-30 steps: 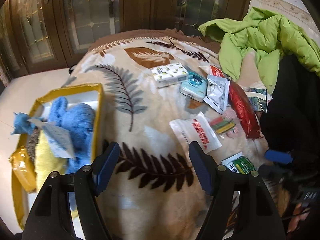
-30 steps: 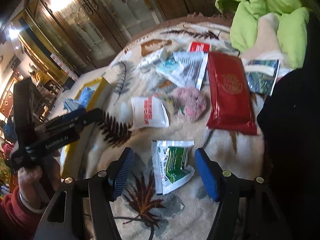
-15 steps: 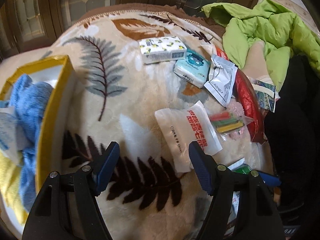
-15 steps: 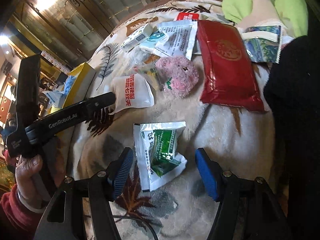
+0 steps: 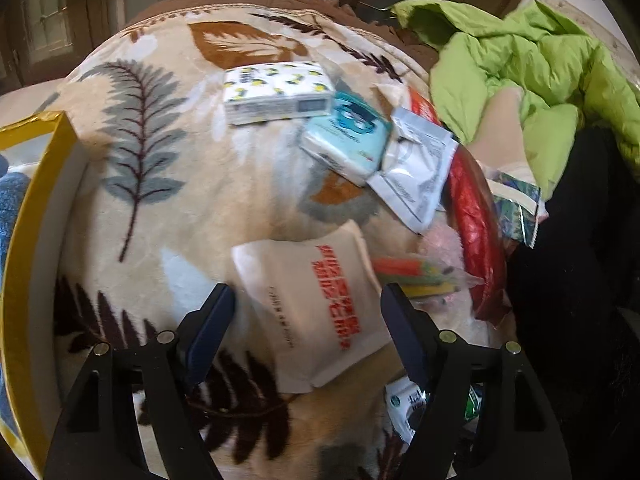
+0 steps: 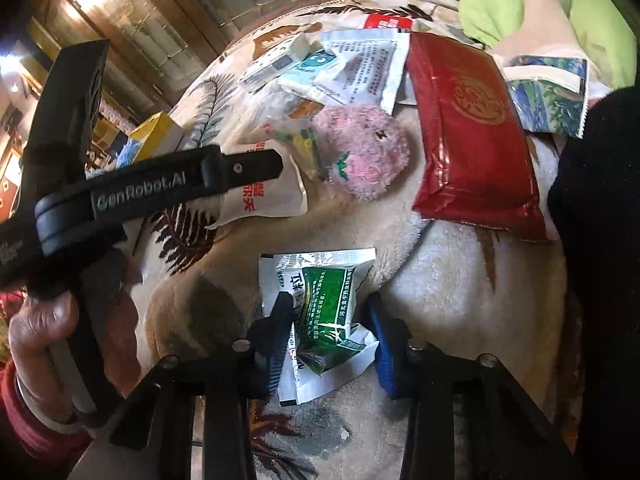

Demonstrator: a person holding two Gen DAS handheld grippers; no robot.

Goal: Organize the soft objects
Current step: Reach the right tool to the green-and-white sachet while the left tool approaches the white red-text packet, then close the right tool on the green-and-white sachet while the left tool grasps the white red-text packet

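Left tool [image 5: 306, 322] open over puffy white pouch [image 5: 316, 312]; right tool [image 6: 330, 334] seemingly pinching crinkled green sachet [image 6: 326, 312]

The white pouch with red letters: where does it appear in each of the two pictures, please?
Left wrist view: the white pouch with red letters lies low in the centre, between the open fingers of the left gripper.
Right wrist view: left of centre, partly hidden behind the left gripper.
Shared landmark: the long red packet, to the pouch's right in both views.
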